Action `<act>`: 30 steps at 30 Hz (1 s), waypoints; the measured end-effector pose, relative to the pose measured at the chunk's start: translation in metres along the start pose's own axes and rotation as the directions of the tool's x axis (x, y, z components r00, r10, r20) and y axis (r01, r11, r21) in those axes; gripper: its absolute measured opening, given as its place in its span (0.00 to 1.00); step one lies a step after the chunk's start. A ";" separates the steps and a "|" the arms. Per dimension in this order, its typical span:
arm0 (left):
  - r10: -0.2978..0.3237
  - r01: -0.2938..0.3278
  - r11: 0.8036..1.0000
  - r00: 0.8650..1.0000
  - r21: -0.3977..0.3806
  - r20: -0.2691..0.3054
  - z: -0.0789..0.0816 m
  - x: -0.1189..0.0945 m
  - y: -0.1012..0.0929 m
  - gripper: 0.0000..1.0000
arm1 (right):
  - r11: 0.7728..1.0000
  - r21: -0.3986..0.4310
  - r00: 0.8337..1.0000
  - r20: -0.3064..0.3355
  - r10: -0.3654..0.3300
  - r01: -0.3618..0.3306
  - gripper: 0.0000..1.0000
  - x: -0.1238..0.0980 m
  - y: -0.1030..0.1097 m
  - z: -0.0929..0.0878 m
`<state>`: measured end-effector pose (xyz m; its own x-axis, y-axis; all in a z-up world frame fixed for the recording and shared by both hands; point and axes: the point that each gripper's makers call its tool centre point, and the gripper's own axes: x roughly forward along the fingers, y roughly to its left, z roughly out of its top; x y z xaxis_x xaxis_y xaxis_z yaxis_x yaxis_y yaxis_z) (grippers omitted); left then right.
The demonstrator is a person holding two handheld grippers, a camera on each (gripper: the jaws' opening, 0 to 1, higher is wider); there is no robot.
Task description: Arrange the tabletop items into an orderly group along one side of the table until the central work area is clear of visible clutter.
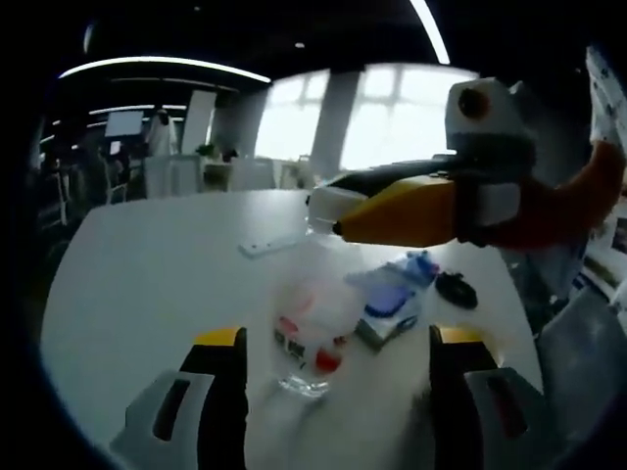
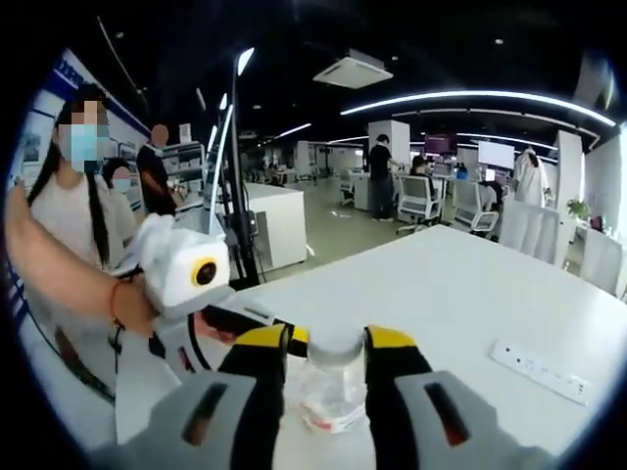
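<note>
Jaws of the left gripper point(image 1: 338, 367) stand wide apart in the left gripper view, nothing between their pads, and a clear plastic bottle point(image 1: 312, 328) with a red-and-white label stands on the white desk point(image 1: 147, 284) just ahead of them. The right gripper point(image 1: 328, 217) reaches in from the right and its yellow-sided jaws close on the bottle's white-capped neck. Beside the bottle toward the desk's right edge lies a blue-and-white packet point(image 1: 392, 299), blurred, with a small black object point(image 1: 456, 289) just past it. A white power strip point(image 1: 279, 240) lies farther back toward the desk's middle.

In the right gripper view, the right gripper point(image 2: 333, 367) grips the clear plastic bottle point(image 2: 331, 387) just under its white cap, one yellow-tipped jaw on each side, near the desk's point(image 2: 441, 284) close edge. The left gripper point(image 2: 186, 269), white with a round lens, sits at the left, held by a hand point(image 2: 137, 304) with a red band at the wrist. The power strip point(image 2: 541, 372) lies toward the right edge. People stand beyond the desk's left side.
</note>
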<state>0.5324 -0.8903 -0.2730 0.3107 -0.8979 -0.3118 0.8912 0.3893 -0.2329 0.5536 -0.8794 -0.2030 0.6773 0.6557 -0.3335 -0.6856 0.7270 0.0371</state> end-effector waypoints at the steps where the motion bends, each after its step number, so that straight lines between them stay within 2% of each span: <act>1: 0.003 -0.003 1.000 1.000 0.002 0.001 0.000 -0.001 -0.001 0.72 | 1.000 0.001 1.000 0.004 -0.008 0.008 0.33 0.000 -0.001 0.001; 15: 0.021 -0.021 1.000 0.999 -0.014 0.024 0.005 -0.010 -0.011 0.73 | 0.999 0.012 0.999 0.017 -0.032 0.031 0.44 -0.007 -0.009 0.006; 30: 0.048 -0.048 0.998 0.998 -0.033 0.027 0.008 -0.025 -0.022 0.75 | 0.998 0.034 0.999 0.018 -0.045 0.045 0.50 -0.020 -0.014 0.008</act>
<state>0.5076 -0.8776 -0.2531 0.3623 -0.8832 -0.2978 0.8641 0.4380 -0.2478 0.5515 -0.9013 -0.1894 0.7124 0.6257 -0.3177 -0.6451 0.7622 0.0546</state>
